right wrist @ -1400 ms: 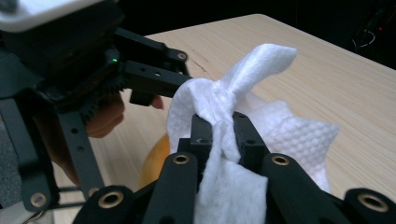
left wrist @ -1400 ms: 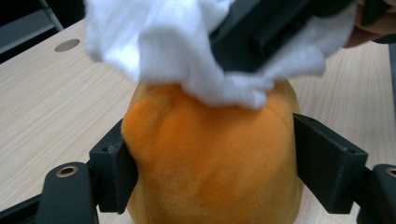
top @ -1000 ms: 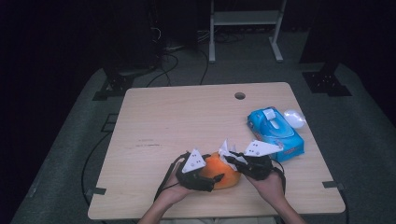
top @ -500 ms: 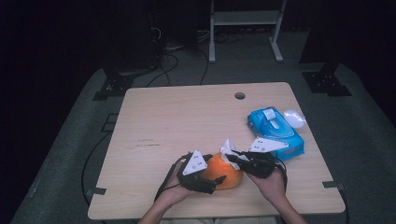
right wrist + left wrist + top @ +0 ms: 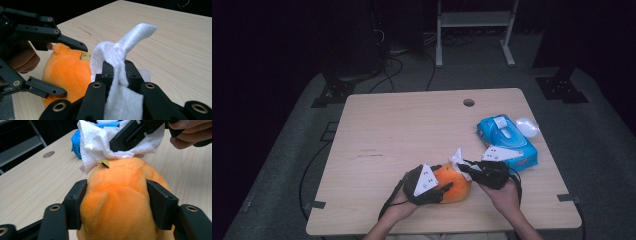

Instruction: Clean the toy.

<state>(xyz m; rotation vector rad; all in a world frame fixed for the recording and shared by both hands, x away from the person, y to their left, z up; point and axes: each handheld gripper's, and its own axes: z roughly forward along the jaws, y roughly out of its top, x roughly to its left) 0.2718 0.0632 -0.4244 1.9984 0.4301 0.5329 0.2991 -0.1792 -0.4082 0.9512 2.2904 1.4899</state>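
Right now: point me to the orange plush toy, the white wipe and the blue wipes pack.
orange plush toy (image 5: 120, 202), left gripper view, middle of its fuzzy body.
white wipe (image 5: 123, 105), right gripper view, hanging lower part.
blue wipes pack (image 5: 512, 142), high view, top face.

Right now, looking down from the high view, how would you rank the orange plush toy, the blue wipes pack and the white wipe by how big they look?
1. blue wipes pack, largest, though the right gripper's plate hides one corner.
2. orange plush toy, a little smaller, partly hidden by the grippers, so these two are close.
3. white wipe, clearly smallest, bunched up.
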